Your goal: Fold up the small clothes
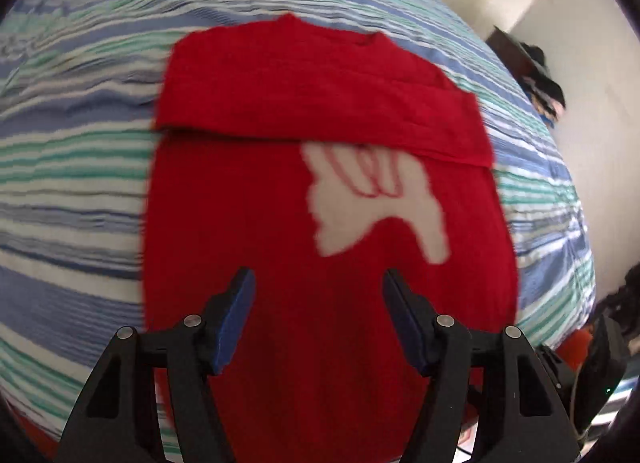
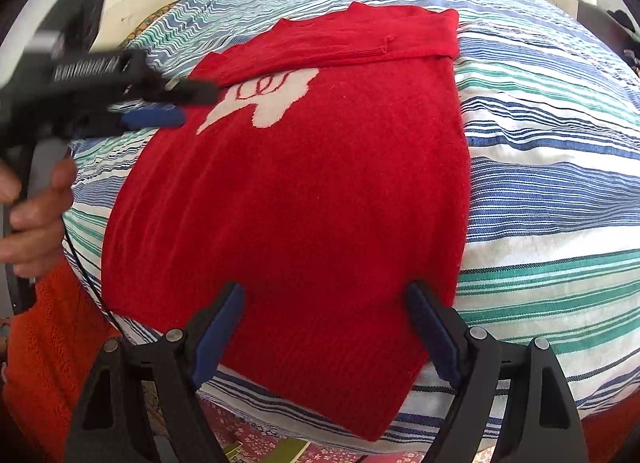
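Item: red knitted sweater (image 2: 304,191), small, lying flat on a bed. White hand-shaped motif (image 2: 272,101) on the front. Far edge, toward 12 o'clock in the right wrist view, covered by a folded-over band of red knit (image 2: 360,39), most likely the sleeves, which overlaps the top of the motif. Near hem points toward 6 o'clock and reaches the edge of the bed.

Support: striped bedcover (image 2: 540,191), blue, green and white, visible around the sweater on all sides.

Left tool (image 1: 318,283): jaws apart, nothing between them; sweater body lies beneath. Seen from the right wrist at 9 o'clock, blurred, held by a hand (image 2: 36,207), beside the sweater's left edge.

Right tool (image 2: 326,295): jaws wide apart, nothing clamped, hovering over the hem at 6 o'clock.

Other: orange knit sleeve (image 2: 44,343) at 8 o'clock.
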Tool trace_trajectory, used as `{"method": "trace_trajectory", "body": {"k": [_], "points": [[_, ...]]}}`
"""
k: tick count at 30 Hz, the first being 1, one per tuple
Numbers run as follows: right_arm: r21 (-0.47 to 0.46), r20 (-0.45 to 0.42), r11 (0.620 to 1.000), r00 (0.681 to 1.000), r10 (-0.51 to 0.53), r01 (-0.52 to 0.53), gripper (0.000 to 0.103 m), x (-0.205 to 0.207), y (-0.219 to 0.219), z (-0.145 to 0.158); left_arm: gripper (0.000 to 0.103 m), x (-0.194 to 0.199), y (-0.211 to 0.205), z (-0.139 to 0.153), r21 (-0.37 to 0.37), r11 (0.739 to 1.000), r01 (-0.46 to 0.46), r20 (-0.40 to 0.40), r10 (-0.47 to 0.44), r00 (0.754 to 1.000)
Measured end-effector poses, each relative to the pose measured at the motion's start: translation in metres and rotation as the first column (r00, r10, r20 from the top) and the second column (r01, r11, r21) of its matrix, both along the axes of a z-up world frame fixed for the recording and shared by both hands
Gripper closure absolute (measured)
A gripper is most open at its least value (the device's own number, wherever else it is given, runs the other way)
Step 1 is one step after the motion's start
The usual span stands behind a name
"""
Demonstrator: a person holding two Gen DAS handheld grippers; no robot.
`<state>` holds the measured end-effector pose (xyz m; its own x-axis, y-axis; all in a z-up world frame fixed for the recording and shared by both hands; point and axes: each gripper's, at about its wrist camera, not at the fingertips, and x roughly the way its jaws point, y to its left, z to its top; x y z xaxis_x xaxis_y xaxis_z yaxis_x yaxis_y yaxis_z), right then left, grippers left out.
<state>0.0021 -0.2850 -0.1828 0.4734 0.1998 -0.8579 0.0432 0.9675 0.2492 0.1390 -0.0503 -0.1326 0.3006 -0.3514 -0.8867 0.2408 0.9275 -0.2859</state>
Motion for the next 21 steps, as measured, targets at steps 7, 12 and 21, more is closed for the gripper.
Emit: {"method": "trace_trajectory", "body": {"k": [7, 12, 21], "points": [[-0.038, -0.006, 0.999, 1.000, 0.011, -0.011, 0.013, 0.005, 0.009, -0.003, 0.038, 0.047, 0.081, -0.023, 0.048, 0.992, -0.113, 0.013, 0.113, 0.994], [-0.055, -0.012, 0.998, 1.000, 0.005, -0.006, 0.013, 0.006, 0.011, -0.003, 0.039, 0.082, 0.026, -0.030, 0.152, 0.988, -0.031, 0.132, 0.011, 0.991], [-0.064, -0.019, 0.998, 1.000, 0.015, -0.016, 0.013, 0.005, 0.009, -0.004, 0.087, 0.103, 0.064, -0.049, 0.014, 0.947, -0.320, 0.028, 0.319, 0.947]]}}
